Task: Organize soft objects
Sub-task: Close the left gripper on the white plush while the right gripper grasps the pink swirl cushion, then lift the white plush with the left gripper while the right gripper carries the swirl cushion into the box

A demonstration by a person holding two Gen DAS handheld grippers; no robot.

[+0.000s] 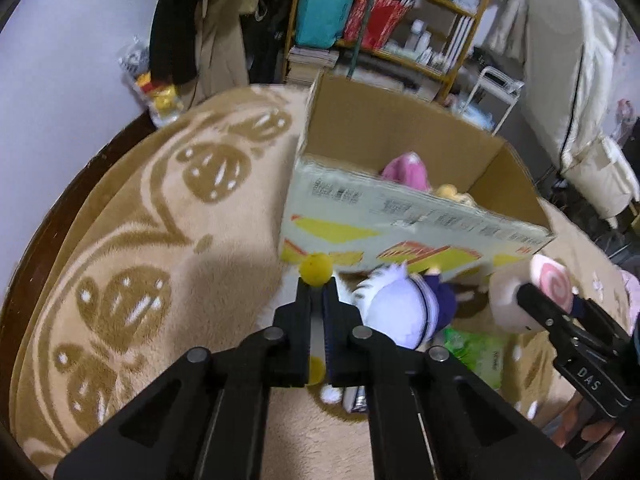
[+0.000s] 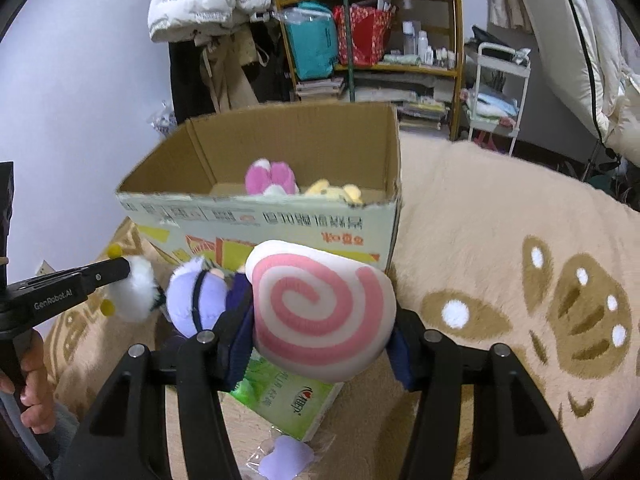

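Observation:
My right gripper [image 2: 320, 336] is shut on a pink-swirl roll plush [image 2: 320, 312], held above the rug in front of the cardboard box [image 2: 260, 220]; it also shows in the left wrist view [image 1: 532, 296]. My left gripper [image 1: 316, 292] is shut on a white fluffy plush with yellow pompoms [image 1: 316, 269], seen in the right view [image 2: 134, 288]. A lavender-haired doll [image 1: 400, 308] lies on the rug between them. The box [image 1: 400, 216] holds a pink plush [image 1: 406, 170] and a yellow plush [image 2: 334, 192].
A green tissue pack [image 2: 288, 400] and a bagged purple item [image 2: 284, 456] lie on the beige patterned rug [image 2: 520, 240]. Behind the box stand a wooden shelf [image 2: 368, 28], hanging coats [image 2: 208, 0] and a white cart [image 2: 496, 92].

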